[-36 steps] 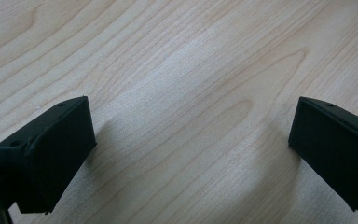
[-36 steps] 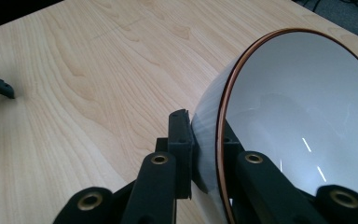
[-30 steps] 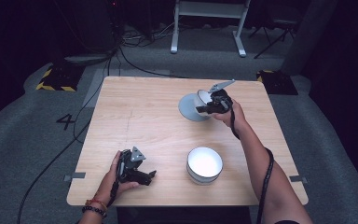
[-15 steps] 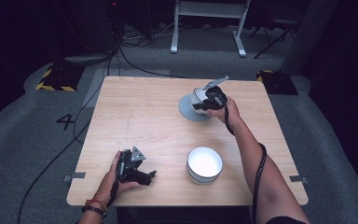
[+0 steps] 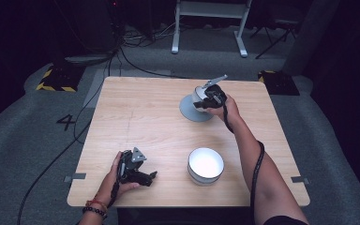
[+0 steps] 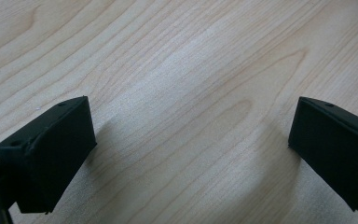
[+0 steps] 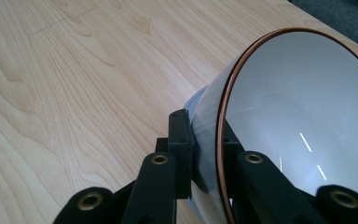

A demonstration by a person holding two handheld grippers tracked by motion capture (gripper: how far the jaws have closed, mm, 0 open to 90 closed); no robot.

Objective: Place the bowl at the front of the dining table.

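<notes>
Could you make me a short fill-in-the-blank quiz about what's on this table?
1. The right hand-held gripper is clamped on the rim of a ___ with a brown edge.
2. That piece sits over a grey ___, at the table's far side.
3. The left hand-held gripper has its jaws ___, holding nothing.
4. The white bowl near the front is ___ inside.

Missing words: bowl; plate; open; empty

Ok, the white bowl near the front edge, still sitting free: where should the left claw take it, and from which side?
Take the white bowl by its rim, one jaw inside and one outside the wall, as the right claw grips the tilted bowl. It stands upright and open-topped, so come from above on its left side, nearest the open left claw, probably.
</notes>
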